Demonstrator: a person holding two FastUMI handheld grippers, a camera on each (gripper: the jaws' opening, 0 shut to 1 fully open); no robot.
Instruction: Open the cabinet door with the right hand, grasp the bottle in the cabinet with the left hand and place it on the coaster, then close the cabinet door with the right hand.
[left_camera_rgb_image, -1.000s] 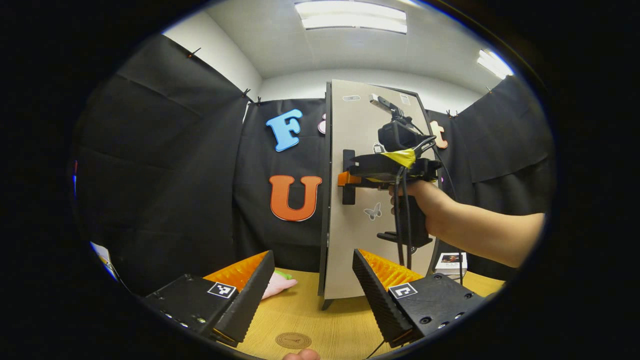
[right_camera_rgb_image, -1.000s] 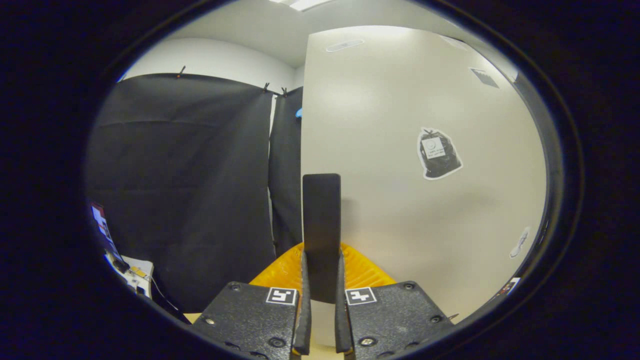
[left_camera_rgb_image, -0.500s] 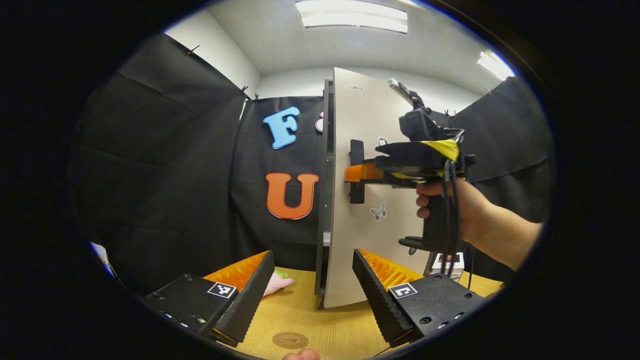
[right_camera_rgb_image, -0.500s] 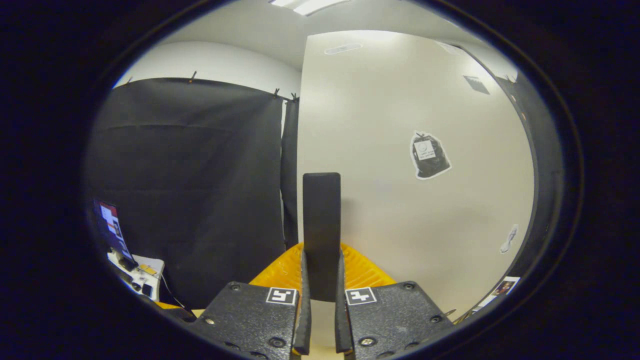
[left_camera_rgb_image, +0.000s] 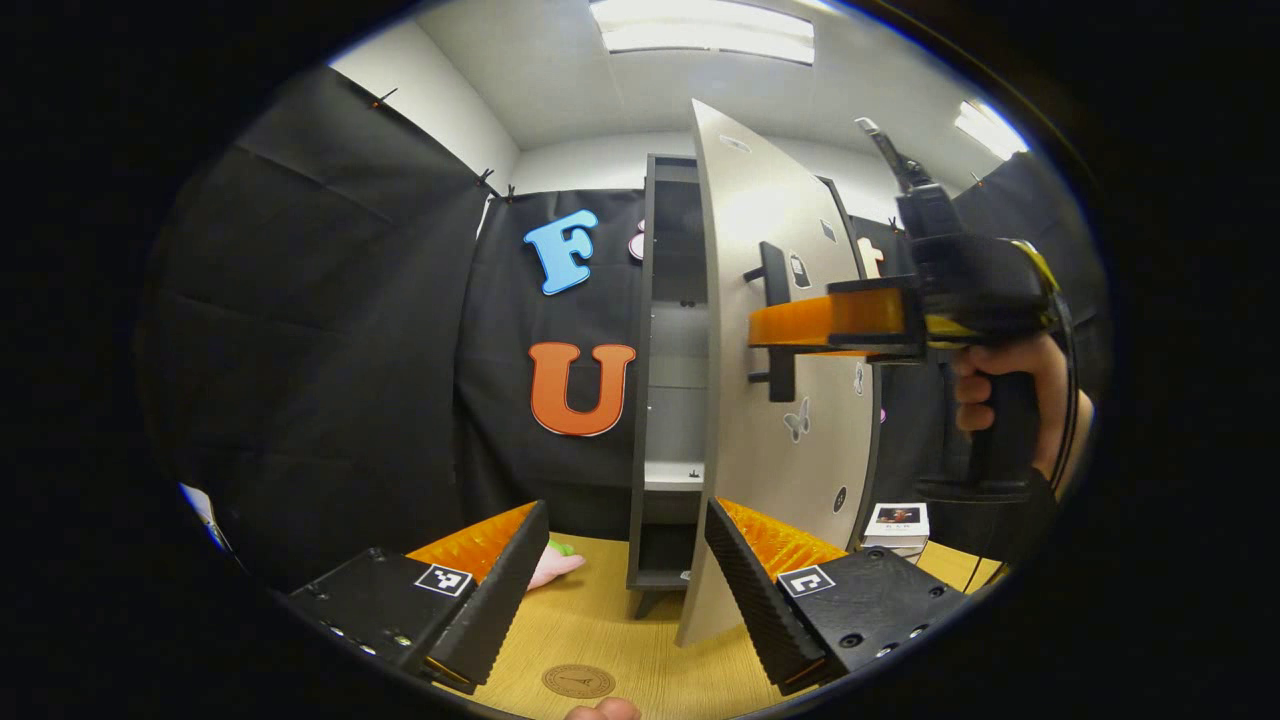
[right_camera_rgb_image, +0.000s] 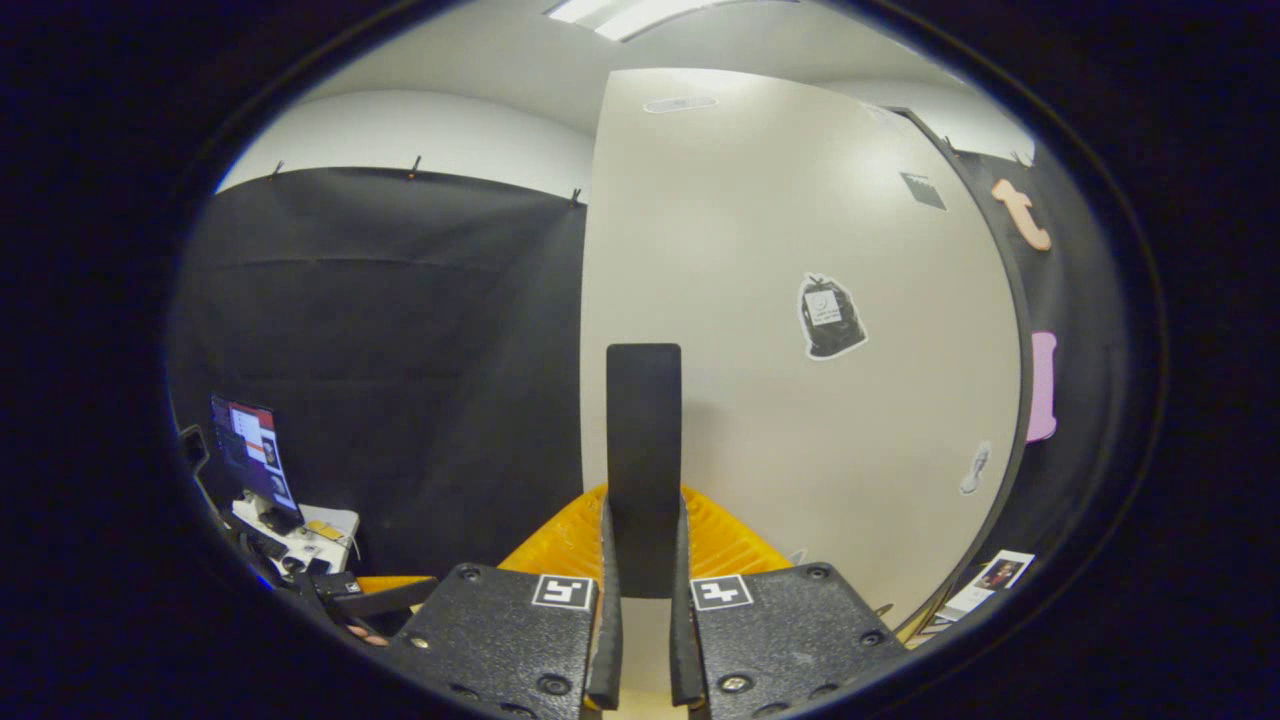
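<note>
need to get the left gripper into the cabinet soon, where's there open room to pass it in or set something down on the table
A gap stands between the cabinet frame and the swung door. Bare table lies ahead of the left gripper, around the coaster. Crowded right of the door: the right gripper clamps the handle.

Cabinet door (left_camera_rgb_image: 760, 330): smooth pale panel, satin sheen under the ceiling lights, with paper-like stickers; handle (right_camera_rgb_image: 643, 450) matt dark plastic. Surface (left_camera_rgb_image: 610, 630): light wood grain, matt; coaster (left_camera_rgb_image: 578, 681) dull brown, embossed. Left gripper (left_camera_rgb_image: 617, 565) fingers (left_camera_rgb_image: 745, 575): ribbed, matt, rubbery texture
</note>
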